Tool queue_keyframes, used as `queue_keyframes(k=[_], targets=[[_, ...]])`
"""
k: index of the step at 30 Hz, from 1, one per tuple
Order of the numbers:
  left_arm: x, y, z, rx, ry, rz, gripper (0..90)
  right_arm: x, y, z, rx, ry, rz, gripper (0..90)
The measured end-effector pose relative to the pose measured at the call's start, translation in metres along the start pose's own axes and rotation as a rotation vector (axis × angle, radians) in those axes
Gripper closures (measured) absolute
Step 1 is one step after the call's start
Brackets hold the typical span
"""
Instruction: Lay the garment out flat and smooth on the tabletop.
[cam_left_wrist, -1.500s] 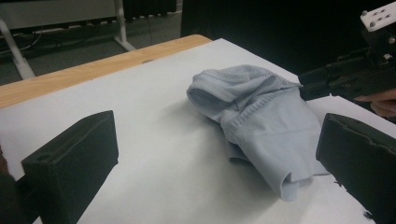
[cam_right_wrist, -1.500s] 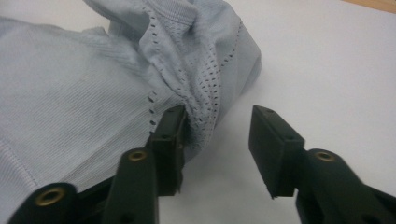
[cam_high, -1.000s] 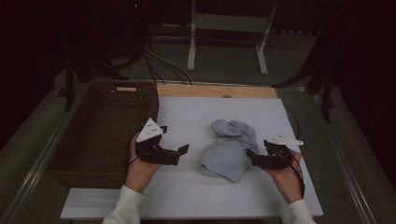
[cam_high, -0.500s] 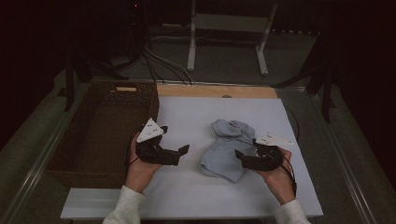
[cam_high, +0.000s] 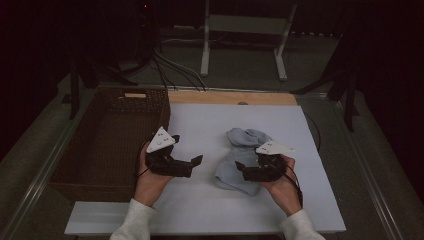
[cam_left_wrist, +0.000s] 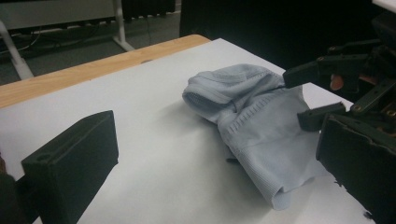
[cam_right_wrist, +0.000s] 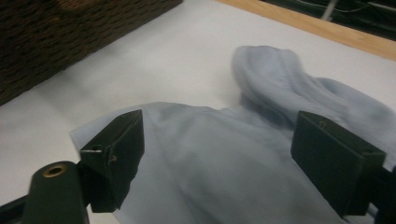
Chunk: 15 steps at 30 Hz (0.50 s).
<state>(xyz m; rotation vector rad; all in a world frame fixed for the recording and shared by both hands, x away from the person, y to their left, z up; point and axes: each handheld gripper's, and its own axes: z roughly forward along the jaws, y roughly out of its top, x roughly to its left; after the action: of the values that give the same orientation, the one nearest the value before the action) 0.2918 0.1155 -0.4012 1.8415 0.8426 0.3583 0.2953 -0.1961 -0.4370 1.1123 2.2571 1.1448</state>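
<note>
Socks (cam_high: 240, 159): two, light blue; basket (cam_high: 107, 145): one.

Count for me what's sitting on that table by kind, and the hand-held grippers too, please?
Light blue sock: 1
Brown wicker basket: 1
Black grippers: 2, the left gripper and the right gripper
Total: 4

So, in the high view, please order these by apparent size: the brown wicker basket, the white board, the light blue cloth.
1. white board
2. brown wicker basket, though lying farther left
3. light blue cloth, clearly the smallest
</note>
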Motion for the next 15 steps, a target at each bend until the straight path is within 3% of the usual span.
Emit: queue_keyframes(k=[5,8,15], targets=[[0.0,0.0,0.0,0.0,0.001,-0.002,0.0,0.003,0.0,0.014,0.034,0.016,-0.012,10.4],[0.0,0.0,0.0,-0.001,0.001,-0.003,0.0,0.0,-0.003,0.022,0.077,-0.002,-0.015,6.7],[0.001,-0.001,0.0,0.001,0.003,-0.003,0.0,-0.003,-0.009,0.025,0.143,-0.035,-0.031,10.5]])
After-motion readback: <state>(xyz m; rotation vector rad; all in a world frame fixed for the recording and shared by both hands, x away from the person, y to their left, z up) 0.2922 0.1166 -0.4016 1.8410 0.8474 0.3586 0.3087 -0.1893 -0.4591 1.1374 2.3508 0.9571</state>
